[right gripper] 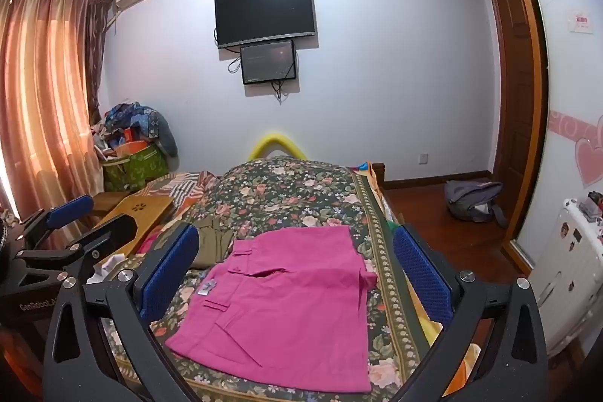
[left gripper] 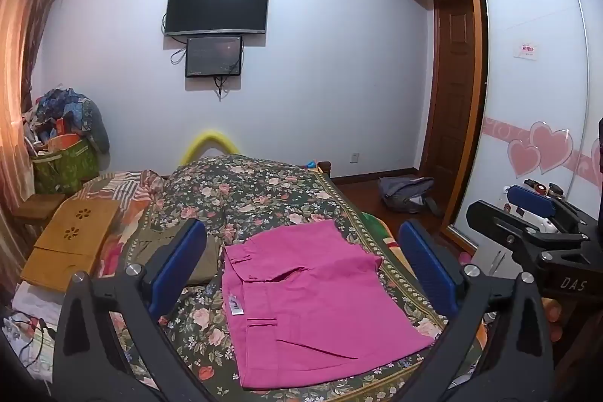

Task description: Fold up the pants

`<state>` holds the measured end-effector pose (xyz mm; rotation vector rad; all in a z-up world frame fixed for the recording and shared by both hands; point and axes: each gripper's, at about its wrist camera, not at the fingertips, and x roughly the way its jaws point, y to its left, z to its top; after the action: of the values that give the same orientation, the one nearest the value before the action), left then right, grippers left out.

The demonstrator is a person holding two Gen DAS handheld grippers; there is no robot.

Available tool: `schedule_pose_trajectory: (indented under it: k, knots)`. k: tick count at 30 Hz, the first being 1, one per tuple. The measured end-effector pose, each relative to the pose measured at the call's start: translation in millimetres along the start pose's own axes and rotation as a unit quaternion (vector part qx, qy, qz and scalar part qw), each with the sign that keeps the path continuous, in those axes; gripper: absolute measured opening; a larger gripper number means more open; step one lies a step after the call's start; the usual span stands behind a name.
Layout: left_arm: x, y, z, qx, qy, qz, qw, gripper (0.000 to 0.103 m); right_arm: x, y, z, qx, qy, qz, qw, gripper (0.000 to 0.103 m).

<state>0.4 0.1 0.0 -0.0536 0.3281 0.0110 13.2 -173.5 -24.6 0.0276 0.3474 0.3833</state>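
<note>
both the left gripper [left gripper: 301,262] and the right gripper [right gripper: 296,270] hang with jaws spread wide and nothing between the pads, above the near end of the bed [left gripper: 264,191], where the pink pants [left gripper: 309,300] lie folded flat close to the bed's right edge. just left of them lies an olive garment [left gripper: 203,251], and a wooden lap tray [left gripper: 71,240] covers the left edge. the far half holds only a humped floral quilt [right gripper: 286,191], with a grey bag [right gripper: 473,198] on the floor beyond the right edge.
</note>
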Motion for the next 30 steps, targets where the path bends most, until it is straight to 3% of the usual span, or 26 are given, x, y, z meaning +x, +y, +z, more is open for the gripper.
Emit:
schedule_pose_trajectory:
  k: [30]
  knots:
    - [2.9, -3.3, -3.5, 0.004, -0.005, 0.007, 1.0000, 0.103, 0.1, 0.1, -0.1, -0.002, 0.000, -0.001, 1.000, 0.103]
